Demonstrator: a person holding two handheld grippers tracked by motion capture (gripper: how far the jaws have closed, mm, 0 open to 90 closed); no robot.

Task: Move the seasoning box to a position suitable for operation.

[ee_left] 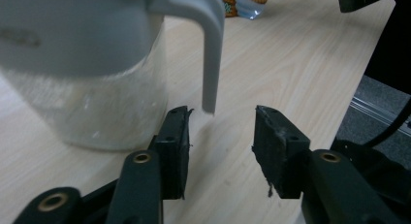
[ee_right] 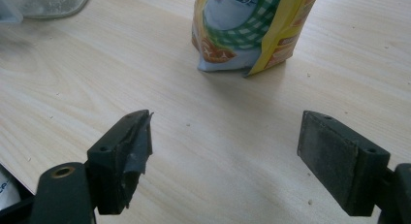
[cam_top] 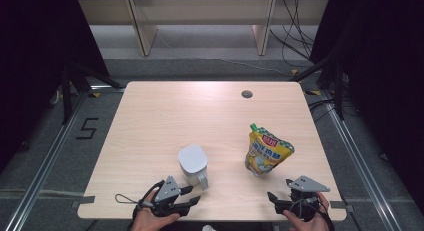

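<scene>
Just below the white-lidded jug (cam_top: 193, 165), at the near edge of the tabletop (cam_top: 165, 116), the left tongs (cam_top: 191, 195) stand about half open; the free lower end of the jug's handle (ee_left: 212, 64) hangs just ahead of the gap between the jaws, untouched by either. To the right of the jug stands a yellow pouch (cam_top: 266, 151); the right tongs (cam_top: 279, 190) gape wide and empty right of the jug, near the pouch.

The hand-held gripper (ee_left: 220, 132) has its jaws apart just below the white jug's (ee_left: 97, 64) handle (ee_left: 211, 54), not touching it.
</scene>
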